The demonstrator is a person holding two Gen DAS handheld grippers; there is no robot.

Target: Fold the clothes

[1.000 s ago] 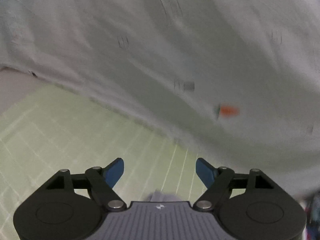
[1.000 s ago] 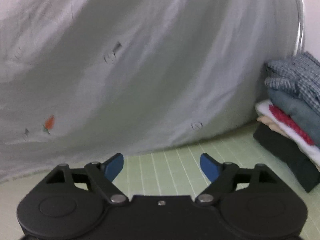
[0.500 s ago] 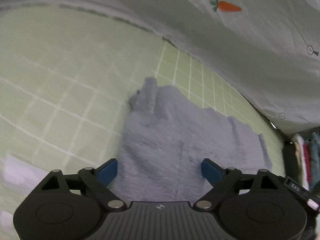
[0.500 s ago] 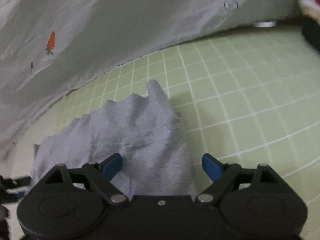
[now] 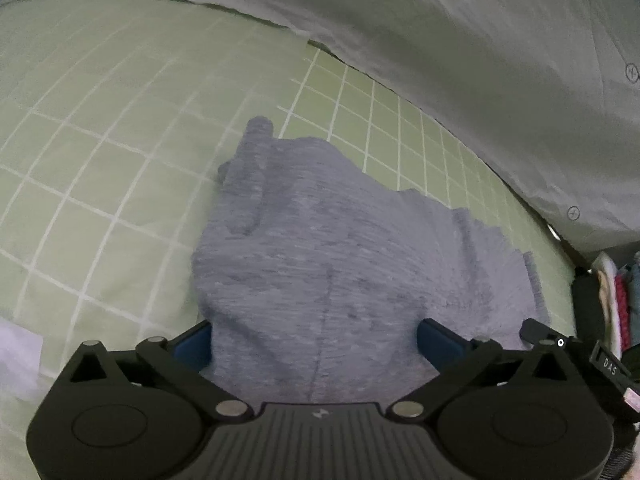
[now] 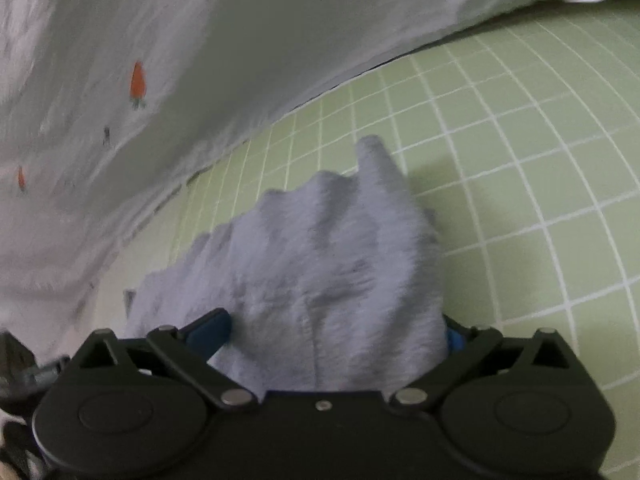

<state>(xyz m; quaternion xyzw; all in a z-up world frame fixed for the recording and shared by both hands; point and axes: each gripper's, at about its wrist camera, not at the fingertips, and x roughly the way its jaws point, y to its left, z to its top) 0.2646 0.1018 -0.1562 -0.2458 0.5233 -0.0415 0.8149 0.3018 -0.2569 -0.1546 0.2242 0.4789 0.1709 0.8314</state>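
A grey knit garment (image 5: pixel 328 256) lies crumpled on the green checked sheet (image 5: pixel 100 128); it also shows in the right wrist view (image 6: pixel 320 264). My left gripper (image 5: pixel 314 344) is open, its blue fingers (image 5: pixel 192 346) astride the garment's near edge. My right gripper (image 6: pixel 332 336) is open too, its blue fingers (image 6: pixel 210 330) on either side of the garment's other near edge. The cloth bulges up between both pairs of fingers. The right gripper's body (image 5: pixel 576 356) shows at the lower right of the left wrist view.
A white quilt with carrot prints (image 5: pixel 480 40) lies along the far side of the sheet, seen also in the right wrist view (image 6: pixel 160 60). A stack of folded clothes (image 5: pixel 616 296) sits at the far right. A white patch (image 5: pixel 18 356) lies at the left edge.
Both grippers tilted down from the quilt toward the bed and moved in over the grey garment, which now sits between each pair of open fingers.
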